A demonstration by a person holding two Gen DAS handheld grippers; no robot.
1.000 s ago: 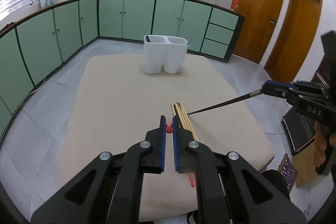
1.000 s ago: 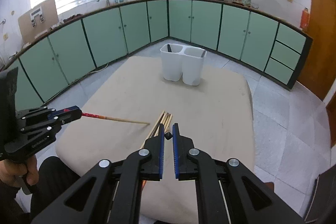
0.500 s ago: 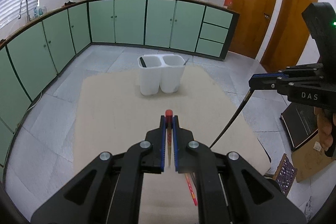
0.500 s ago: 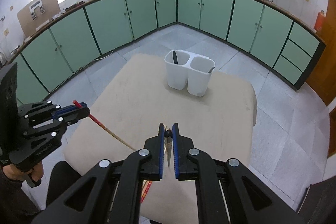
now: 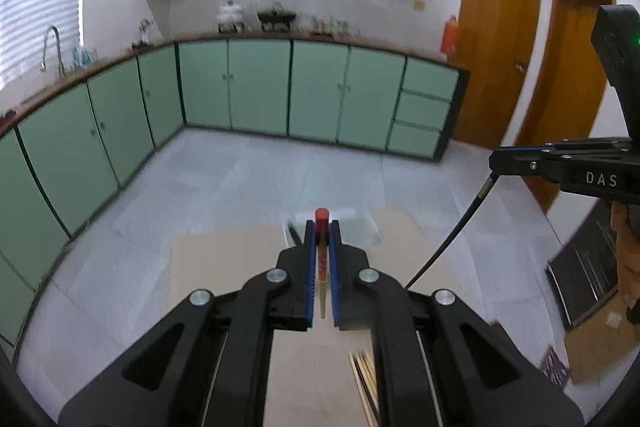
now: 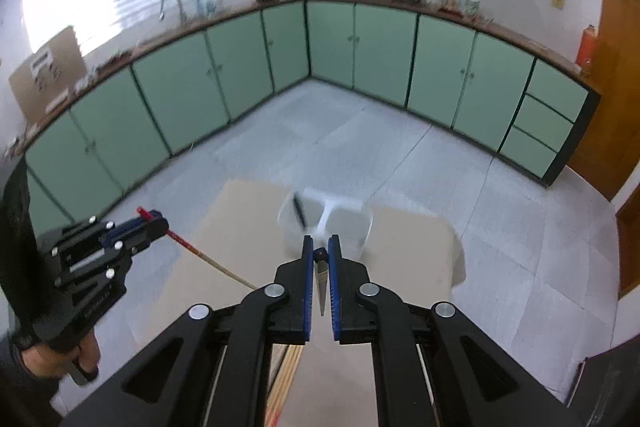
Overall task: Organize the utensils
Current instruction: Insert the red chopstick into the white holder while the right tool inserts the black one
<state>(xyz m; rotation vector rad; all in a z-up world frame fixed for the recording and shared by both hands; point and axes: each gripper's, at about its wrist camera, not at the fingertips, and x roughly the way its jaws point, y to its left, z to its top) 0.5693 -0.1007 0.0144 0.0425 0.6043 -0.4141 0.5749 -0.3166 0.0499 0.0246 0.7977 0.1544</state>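
Note:
My left gripper (image 5: 321,227) is shut on a wooden chopstick with a red top (image 5: 321,215), which hangs down between the pads. In the right wrist view this left gripper (image 6: 159,223) is at the left, and the red chopstick (image 6: 194,250) slants down from it. My right gripper (image 6: 320,251) is shut on a black-tipped chopstick (image 6: 320,255). From the left wrist view that right gripper (image 5: 495,163) hangs the black chopstick (image 5: 460,223) over the table. The white two-compartment holder (image 6: 344,223) stands just beyond both fingertips, with a dark utensil (image 6: 298,213) in its left compartment.
A bundle of wooden chopsticks (image 5: 365,377) lies on the beige table (image 6: 240,211) beneath the grippers. Grey tiled floor surrounds the table, with green cabinets (image 5: 256,87) behind and wooden doors (image 5: 500,59) at the right. Dark items and cardboard (image 5: 584,279) sit on the floor at the right.
Both grippers have risen and moved toward the holder, each carrying its chopstick. The chopsticks have swung from lying nearly level to hanging steeply. The bundle is left on the table.

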